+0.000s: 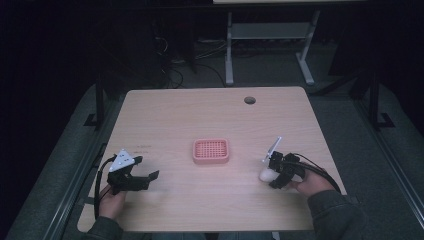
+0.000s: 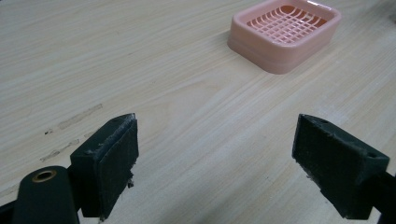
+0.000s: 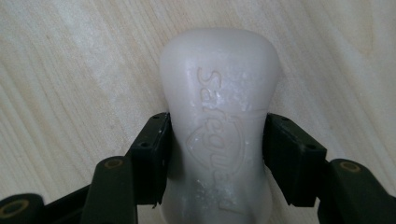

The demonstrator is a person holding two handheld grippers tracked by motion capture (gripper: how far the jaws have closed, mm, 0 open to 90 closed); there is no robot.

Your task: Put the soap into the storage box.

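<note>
A white bar of soap (image 1: pixel 266 174) lies on the wooden table (image 1: pixel 200 115) at the right, and its embossed lettering faces up in the right gripper view. My right gripper (image 1: pixel 272 176) is shut on the soap (image 3: pixel 219 93), with both black pads (image 3: pixel 152 154) against its sides. A pink soap dish (image 1: pixel 210 161) with a grid floor sits at the table's middle, with nothing in it. My left gripper (image 1: pixel 146 168) hovers low over the table at the left, open with nothing between its fingers. In the left gripper view the gripper (image 2: pixel 215 154) points toward the dish (image 2: pixel 275 60), which lies ahead and to the right.
A round cable hole (image 1: pixel 249 100) is near the table's far edge. Beyond the table stand the white legs of another desk (image 1: pixel 229 50) with cables on a dark floor. Bare wood lies between each gripper and the dish.
</note>
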